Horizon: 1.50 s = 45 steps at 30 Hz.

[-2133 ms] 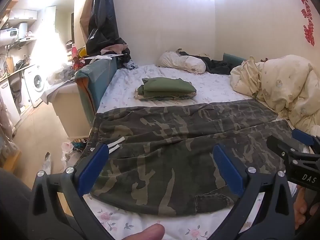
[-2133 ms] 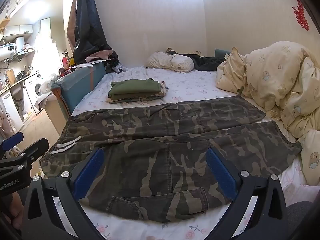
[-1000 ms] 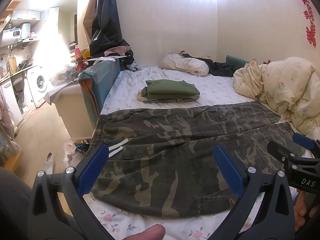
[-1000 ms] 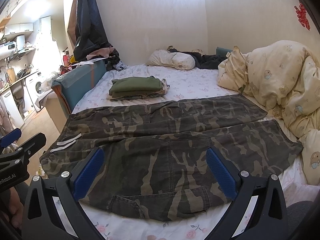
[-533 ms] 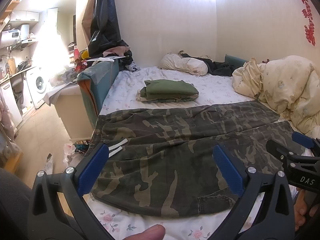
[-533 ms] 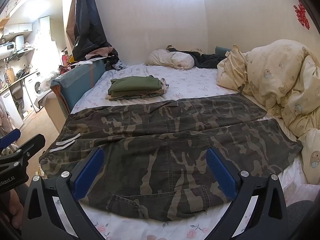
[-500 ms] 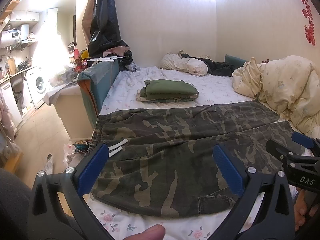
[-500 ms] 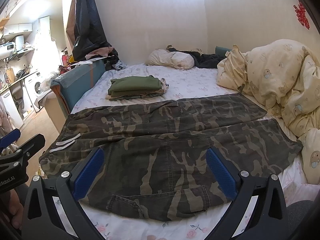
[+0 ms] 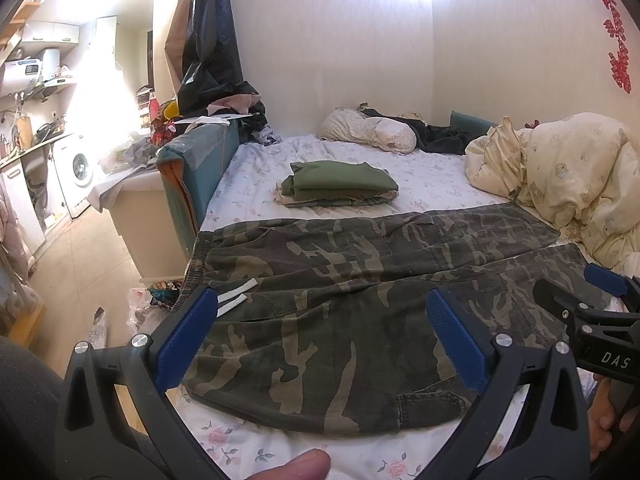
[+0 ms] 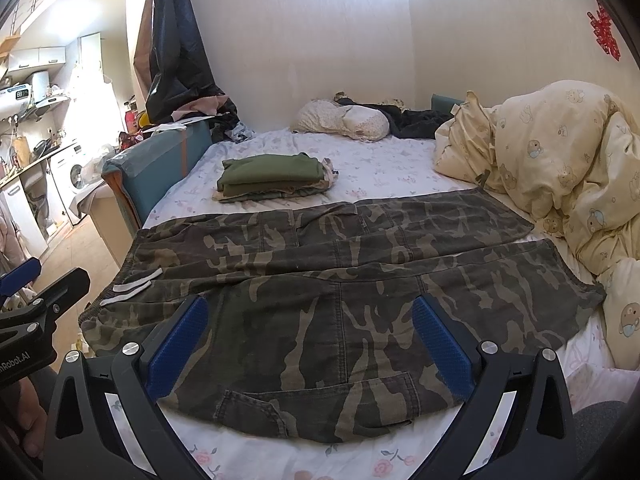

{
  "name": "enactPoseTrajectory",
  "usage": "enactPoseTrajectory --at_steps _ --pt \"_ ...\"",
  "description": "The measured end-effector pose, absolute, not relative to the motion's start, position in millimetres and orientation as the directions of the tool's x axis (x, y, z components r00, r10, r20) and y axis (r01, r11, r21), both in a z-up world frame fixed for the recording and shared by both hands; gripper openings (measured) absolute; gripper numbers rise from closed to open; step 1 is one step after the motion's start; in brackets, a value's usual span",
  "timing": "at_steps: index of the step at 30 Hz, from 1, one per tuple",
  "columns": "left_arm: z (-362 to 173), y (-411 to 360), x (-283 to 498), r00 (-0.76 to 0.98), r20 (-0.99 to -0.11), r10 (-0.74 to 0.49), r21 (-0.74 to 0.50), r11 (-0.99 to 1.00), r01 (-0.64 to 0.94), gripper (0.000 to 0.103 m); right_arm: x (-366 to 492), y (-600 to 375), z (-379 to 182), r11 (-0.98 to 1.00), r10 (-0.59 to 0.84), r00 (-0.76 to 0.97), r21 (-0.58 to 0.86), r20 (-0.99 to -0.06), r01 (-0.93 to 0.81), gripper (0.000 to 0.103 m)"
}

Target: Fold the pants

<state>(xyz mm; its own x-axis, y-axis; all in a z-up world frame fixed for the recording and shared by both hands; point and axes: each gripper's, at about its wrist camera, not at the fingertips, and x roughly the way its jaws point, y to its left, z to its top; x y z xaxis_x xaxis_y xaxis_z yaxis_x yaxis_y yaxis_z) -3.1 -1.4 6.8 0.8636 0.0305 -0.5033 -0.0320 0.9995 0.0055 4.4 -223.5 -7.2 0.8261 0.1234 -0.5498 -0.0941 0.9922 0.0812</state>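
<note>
Camouflage pants (image 9: 360, 280) lie spread flat across the bed, waistband with white drawstrings (image 9: 234, 302) at the left edge, legs toward the right; they also show in the right wrist view (image 10: 340, 280). My left gripper (image 9: 320, 336) is open and empty, held above the near edge over the waist end. My right gripper (image 10: 310, 340) is open and empty, above the near leg. Each gripper shows at the other view's edge: the right one (image 9: 588, 316), the left one (image 10: 36, 300).
A stack of folded green clothes (image 9: 340, 184) sits on the floral sheet (image 9: 432, 176) beyond the pants. A cream quilt (image 10: 560, 160) is piled at the right. A pillow (image 9: 368, 136) and dark clothes lie at the wall. A teal bed end (image 9: 192, 172) and the floor are at left.
Both grippers have only drifted slightly; the pants lie as before and both grippers stay open.
</note>
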Motion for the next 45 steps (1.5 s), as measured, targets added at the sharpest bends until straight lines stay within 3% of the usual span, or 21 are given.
enactPoseTrajectory --at_steps 30,36,43,45 --pt "9.1 10.9 4.8 0.850 -0.526 0.028 -0.016 0.999 -0.043 0.102 2.0 -221.7 -1.2 0.989 0.145 0.823 0.114 -0.549 -0.098 0.103" --pt "2.1 67.9 37.1 0.776 -0.618 0.124 -0.040 0.981 -0.189 0.103 5.6 -237.5 0.8 0.981 0.171 0.813 0.175 -0.556 -0.086 0.103" --pt "-35.4 177.1 62.0 0.606 -0.750 0.264 -0.084 0.871 -0.484 0.102 19.0 -252.2 -0.3 0.966 0.210 0.794 0.244 -0.570 -0.080 0.103" --pt "-63.2 203.1 64.4 0.540 -0.806 0.243 -0.128 0.819 -0.559 0.095 23.1 -253.6 -2.7 0.960 0.226 0.783 0.269 -0.580 -0.077 0.103"
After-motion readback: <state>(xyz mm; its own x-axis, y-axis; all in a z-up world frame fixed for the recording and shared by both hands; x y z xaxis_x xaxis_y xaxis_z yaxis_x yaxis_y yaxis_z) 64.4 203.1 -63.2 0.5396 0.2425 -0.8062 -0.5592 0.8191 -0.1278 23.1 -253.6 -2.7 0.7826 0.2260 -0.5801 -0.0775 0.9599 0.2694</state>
